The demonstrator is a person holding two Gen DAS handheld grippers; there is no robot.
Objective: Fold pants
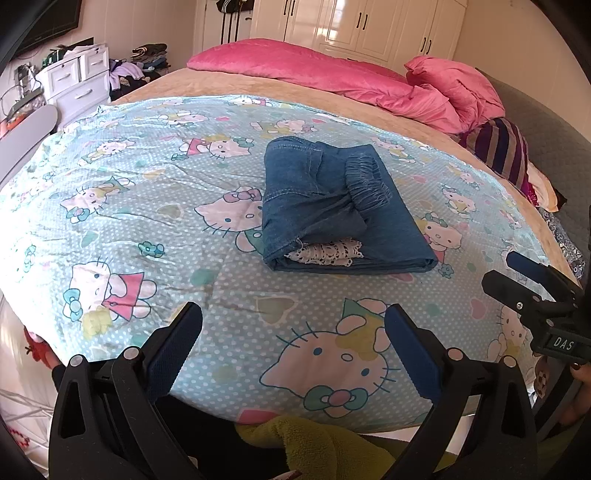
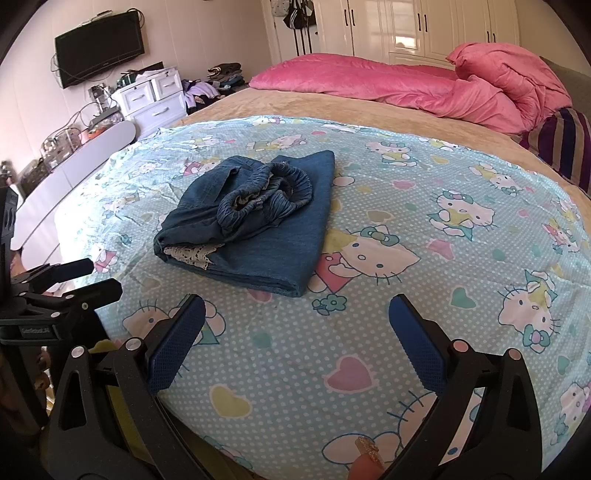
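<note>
Blue denim pants (image 1: 332,206) lie folded into a compact bundle on the Hello Kitty sheet (image 1: 147,221), elastic waistband on top and a white lace trim showing at the near edge. They also show in the right wrist view (image 2: 258,225). My left gripper (image 1: 293,321) is open and empty, held near the sheet's front edge, short of the pants. My right gripper (image 2: 297,314) is open and empty, also short of the pants. The right gripper shows at the right of the left wrist view (image 1: 517,275); the left gripper shows at the left of the right wrist view (image 2: 88,277).
A pink quilt (image 1: 332,70) and a striped cushion (image 1: 502,147) lie at the bed's far side. A white drawer unit (image 2: 155,99) and a wall TV (image 2: 98,48) stand at left. White wardrobes (image 1: 369,26) line the back. A green towel (image 1: 317,443) lies below the bed edge.
</note>
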